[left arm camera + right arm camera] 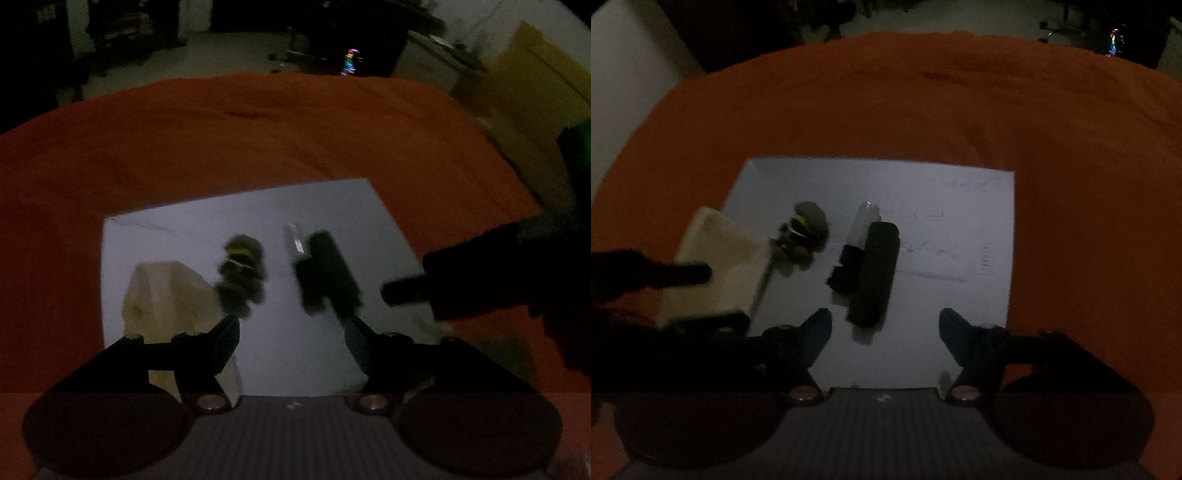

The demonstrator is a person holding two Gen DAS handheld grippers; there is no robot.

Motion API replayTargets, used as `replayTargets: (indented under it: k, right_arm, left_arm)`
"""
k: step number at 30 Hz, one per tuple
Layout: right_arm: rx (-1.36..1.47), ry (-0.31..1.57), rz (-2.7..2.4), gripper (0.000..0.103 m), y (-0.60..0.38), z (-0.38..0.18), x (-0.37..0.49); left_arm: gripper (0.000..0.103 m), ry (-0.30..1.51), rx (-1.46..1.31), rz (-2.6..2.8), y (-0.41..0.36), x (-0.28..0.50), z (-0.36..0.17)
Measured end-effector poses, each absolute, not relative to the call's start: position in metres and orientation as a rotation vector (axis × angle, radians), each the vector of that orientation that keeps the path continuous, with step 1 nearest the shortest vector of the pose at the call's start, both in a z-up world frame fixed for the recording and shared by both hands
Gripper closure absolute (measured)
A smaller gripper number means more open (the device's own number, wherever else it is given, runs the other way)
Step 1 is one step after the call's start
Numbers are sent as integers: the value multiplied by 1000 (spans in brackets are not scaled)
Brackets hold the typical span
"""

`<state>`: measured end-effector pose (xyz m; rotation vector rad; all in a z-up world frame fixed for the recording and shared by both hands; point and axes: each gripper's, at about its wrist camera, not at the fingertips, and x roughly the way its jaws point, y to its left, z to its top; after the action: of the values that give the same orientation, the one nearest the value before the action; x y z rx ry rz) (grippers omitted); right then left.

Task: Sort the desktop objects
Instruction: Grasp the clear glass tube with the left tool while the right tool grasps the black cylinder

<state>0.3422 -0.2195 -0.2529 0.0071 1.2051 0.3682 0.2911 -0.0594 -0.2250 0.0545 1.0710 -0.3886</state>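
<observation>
Both tools hang released: right tool should straddle the long black bar-shaped object squarely; left tool waits.

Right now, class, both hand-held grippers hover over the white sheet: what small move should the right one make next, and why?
Probably lower the right hand-held gripper onto the black case. Its jaws stand open and empty, the case lies just ahead on the white sheet, and the left hand-held gripper is open too, nearer the cream box.
</observation>
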Motion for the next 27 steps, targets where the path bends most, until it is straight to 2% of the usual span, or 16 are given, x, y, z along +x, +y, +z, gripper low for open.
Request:
replayTargets:
  k: [11,12,13,15,17,21,24,27]
  right_arm:
    - [42,1263,366,40,-205,-295,371]
    - [47,1266,376,47,-204,-296,371]
    - [52,1268,388,58,-203,-296,370]
    - [52,1265,407,71,-200,-294,367]
    - [31,1269,409,71,-200,-293,365]
    - [33,1280,419,70,-210,-296,364]
    - [25,1290,402,59,-215,-301,368]
    - [-18,1264,388,62,-210,-300,370]
  left_arm:
    - [43,1011,9,-320,-51,327,-253]
    - [43,1010,11,-315,-52,327,-254]
    - [43,1013,18,-315,-53,327,-254]
    - [41,1014,32,-319,-55,327,-255]
    - [37,1007,37,-317,-56,326,-255]
    - [36,1012,43,-319,-60,326,-258]
    - [36,1011,57,-324,-64,327,-260]
    - [39,1012,51,-309,-64,328,-261]
